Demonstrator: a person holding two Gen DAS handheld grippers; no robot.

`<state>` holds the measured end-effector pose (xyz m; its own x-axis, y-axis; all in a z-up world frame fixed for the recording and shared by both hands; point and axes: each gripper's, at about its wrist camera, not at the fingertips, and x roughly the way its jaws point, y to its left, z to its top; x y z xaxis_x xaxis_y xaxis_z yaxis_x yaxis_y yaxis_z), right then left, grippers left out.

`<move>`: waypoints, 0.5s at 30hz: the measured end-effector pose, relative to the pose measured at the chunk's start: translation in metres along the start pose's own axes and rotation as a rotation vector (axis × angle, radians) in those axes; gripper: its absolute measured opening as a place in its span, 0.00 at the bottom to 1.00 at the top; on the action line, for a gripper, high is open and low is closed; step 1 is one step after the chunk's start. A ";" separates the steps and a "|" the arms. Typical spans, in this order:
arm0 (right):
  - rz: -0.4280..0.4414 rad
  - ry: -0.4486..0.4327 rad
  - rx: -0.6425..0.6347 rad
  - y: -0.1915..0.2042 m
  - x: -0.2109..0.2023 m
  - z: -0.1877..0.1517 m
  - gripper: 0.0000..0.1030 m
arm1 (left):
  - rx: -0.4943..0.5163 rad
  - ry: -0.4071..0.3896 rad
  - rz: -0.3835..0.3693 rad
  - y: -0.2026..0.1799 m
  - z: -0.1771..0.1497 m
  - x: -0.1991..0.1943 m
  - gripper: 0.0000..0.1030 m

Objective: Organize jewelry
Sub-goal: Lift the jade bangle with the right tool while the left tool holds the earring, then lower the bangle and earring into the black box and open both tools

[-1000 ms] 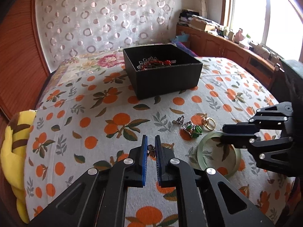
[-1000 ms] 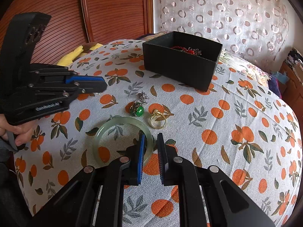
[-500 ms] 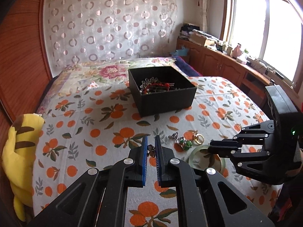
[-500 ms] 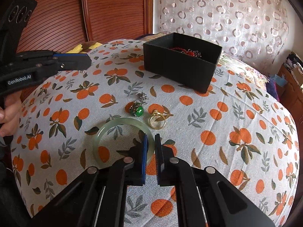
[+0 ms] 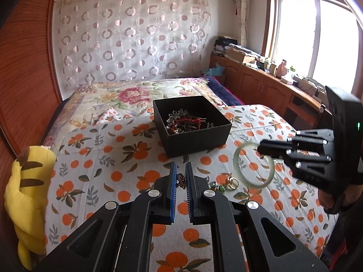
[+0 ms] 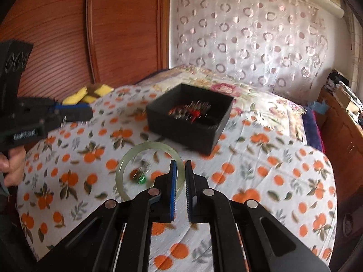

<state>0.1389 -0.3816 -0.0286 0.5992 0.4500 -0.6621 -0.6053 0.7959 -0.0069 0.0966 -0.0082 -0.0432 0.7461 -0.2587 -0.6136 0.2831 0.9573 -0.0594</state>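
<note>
Bed (image 5: 109, 158) with soft cotton sheet, orange-fruit print. One square matte black box (image 5: 199, 140) holds tangled metal jewelry. One smooth translucent green bangle (image 6: 145, 149), off the bed, pinched in right gripper (image 6: 179, 181). Left gripper (image 5: 180, 181) closed on small brown trinket (image 5: 180, 178). Green-stone charm (image 5: 216, 186) and gold ring (image 5: 233, 183) lie on sheet.

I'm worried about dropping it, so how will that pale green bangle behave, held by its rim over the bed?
The bangle keeps its round shape in the right gripper, so probably rigid. It looks glossy, so it may slip. If dropped, it would likely land on the soft bedspread.
</note>
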 end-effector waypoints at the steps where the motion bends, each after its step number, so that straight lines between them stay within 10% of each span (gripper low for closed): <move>1: -0.006 -0.006 0.000 -0.003 0.001 0.004 0.08 | 0.003 0.000 0.002 -0.001 0.001 0.001 0.07; 15: -0.035 -0.065 -0.008 -0.037 0.040 0.064 0.08 | 0.019 0.009 0.025 0.000 0.033 0.028 0.07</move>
<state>0.2186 -0.3670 -0.0069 0.6529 0.4478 -0.6109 -0.5876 0.8084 -0.0354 0.1373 -0.0200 -0.0345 0.7478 -0.2337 -0.6214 0.2763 0.9606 -0.0288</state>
